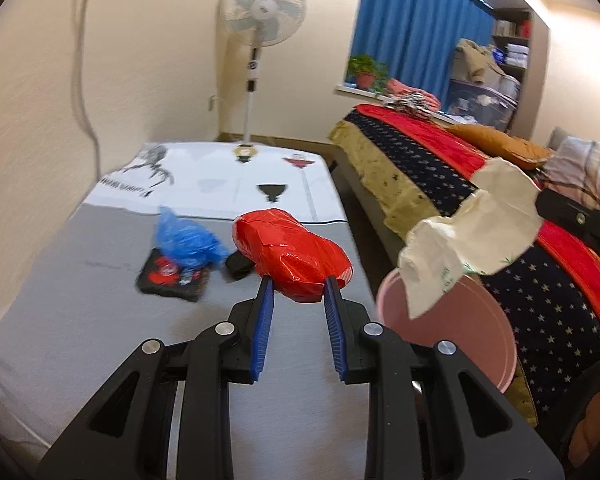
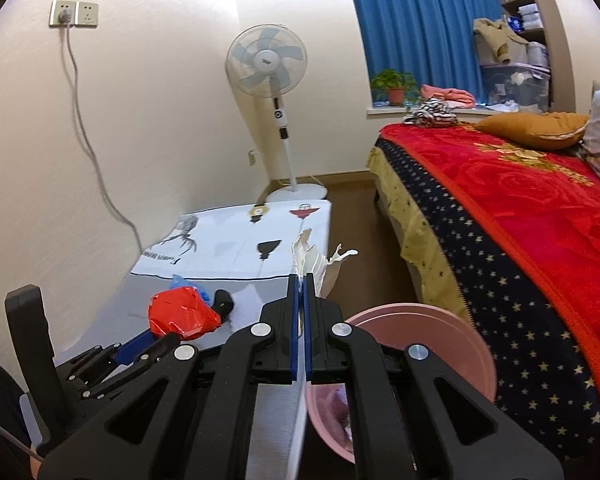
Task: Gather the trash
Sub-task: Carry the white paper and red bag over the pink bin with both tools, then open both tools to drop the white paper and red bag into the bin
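My left gripper [image 1: 299, 285] is shut on a crumpled red plastic bag [image 1: 290, 254], held just above the grey table [image 1: 80, 340]; it also shows in the right wrist view [image 2: 182, 314]. My right gripper [image 2: 300, 280] is shut on a crumpled white plastic bag [image 2: 316, 258], which hangs over the pink bin [image 1: 456, 320] in the left wrist view [image 1: 472, 232]. The pink bin [image 2: 420, 340] stands between the table and the bed. A blue plastic bag [image 1: 188, 240] lies on a black-and-red packet [image 1: 172, 278] on the table.
A small black object [image 1: 238, 266] lies by the red bag. A printed white cloth [image 1: 220, 176] covers the table's far end. A standing fan [image 1: 262, 12] is behind. A bed with a red and starred blanket [image 2: 520, 220] is on the right.
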`<state>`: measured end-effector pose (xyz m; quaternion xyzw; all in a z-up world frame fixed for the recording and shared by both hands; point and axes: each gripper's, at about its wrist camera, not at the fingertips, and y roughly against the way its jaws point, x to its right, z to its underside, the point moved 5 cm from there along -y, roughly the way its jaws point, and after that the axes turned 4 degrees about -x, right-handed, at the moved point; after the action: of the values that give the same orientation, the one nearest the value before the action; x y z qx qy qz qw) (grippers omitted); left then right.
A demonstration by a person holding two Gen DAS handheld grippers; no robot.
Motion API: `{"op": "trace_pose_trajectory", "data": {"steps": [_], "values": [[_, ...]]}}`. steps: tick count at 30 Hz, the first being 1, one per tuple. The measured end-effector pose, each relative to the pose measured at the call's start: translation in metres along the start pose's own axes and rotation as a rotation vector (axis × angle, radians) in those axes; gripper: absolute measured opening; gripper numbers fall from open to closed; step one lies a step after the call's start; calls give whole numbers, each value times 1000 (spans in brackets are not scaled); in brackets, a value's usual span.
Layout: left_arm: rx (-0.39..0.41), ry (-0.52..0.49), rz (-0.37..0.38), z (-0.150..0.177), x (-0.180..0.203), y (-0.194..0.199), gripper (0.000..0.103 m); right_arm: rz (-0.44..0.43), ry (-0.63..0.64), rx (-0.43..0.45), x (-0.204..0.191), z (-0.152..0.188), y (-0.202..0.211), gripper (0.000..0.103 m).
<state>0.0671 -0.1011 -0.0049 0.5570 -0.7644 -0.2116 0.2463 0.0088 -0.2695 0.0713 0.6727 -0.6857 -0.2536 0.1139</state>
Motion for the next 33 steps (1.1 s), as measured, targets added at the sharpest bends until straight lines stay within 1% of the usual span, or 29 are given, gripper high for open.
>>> {"op": "trace_pose_trajectory", "data": {"steps": [2, 7, 15, 20, 27, 33], "values": [[5, -36, 11, 2, 11, -1, 26, 19, -1, 1, 6, 0, 0, 2], [7, -78, 58, 3, 29, -9, 26, 65, -30, -9, 25, 2, -5, 2], [-2, -109, 122, 2, 49, -28, 26, 134, -80, -34, 56, 5, -20, 2], [-7, -123, 161, 2, 61, -42, 26, 178, -94, -45, 72, 7, -22, 2], [-37, -187, 238, 10, 92, -65, 26, 256, -117, -55, 92, 8, -26, 2], [-86, -197, 281, 19, 102, -81, 26, 293, -122, -69, 98, 11, -32, 2]]}}
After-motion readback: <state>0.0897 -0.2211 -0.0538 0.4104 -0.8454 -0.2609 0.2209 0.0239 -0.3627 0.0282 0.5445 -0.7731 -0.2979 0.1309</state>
